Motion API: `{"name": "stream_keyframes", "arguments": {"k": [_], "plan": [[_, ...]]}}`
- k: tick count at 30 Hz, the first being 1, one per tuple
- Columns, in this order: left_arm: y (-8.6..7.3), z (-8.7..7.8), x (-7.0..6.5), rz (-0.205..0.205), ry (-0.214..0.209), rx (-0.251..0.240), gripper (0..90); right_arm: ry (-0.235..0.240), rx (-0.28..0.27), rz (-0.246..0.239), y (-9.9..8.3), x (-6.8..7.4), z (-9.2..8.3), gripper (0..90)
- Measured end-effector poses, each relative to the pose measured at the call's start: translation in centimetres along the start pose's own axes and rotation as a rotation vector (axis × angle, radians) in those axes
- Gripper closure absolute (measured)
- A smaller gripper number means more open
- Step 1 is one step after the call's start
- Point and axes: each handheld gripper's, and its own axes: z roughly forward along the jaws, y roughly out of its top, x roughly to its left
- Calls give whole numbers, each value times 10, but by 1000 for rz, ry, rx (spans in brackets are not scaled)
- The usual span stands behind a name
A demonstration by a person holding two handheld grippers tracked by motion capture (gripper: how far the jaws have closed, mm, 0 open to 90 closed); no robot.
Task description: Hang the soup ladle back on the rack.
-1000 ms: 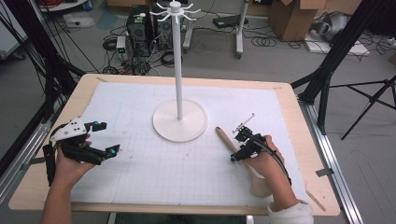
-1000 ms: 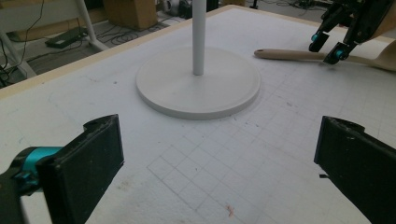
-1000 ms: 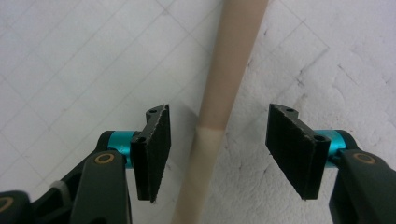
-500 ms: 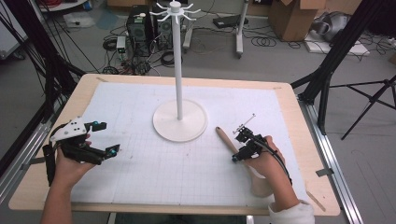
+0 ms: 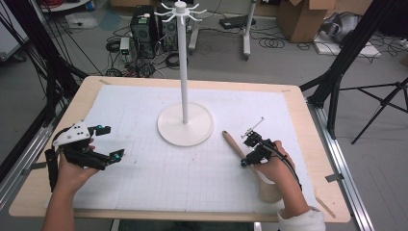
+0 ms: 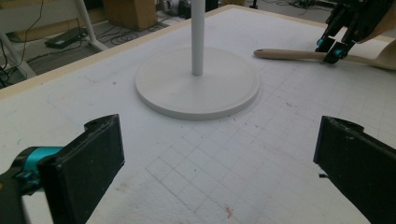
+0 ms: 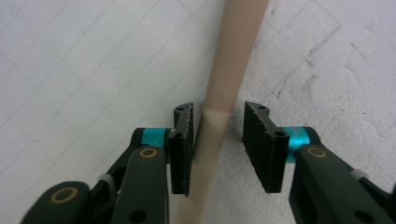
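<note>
A wooden spoon point(image 5: 234, 145) lies flat on the white grid mat, handle pointing toward the white hook stand point(image 5: 173, 130). My right gripper point(image 5: 245, 161) is lowered over the handle. In the right gripper view its jaws straddle the spoon handle point(image 7: 229, 70); the right gripper point(image 7: 218, 140) is open, with the left pad close against the wood and a gap at the right pad. My left gripper point(image 5: 111, 142) hovers wide open over the mat's left side, holding nothing. The left gripper view shows the left gripper point(image 6: 219, 163) facing the stand base point(image 6: 196, 88) and the spoon point(image 6: 289, 54).
The stand's tall pole point(image 5: 183, 62) rises from the round base at the mat's middle, with several hooks at its top. The wooden table edge point(image 5: 43, 192) frames the mat. Black tripod legs point(image 5: 337, 82) stand beyond the right edge.
</note>
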Motion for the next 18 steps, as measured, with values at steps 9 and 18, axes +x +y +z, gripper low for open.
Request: {"name": "stream_keyframes", "arguments": {"k": [9, 18], "plan": [[1, 0, 0, 5, -1, -1, 21, -12, 9, -11, 1, 4, 0, 700], [1, -1, 0, 3, 4, -4, 21, -6, -5, -2, -2, 3, -1, 776]]}}
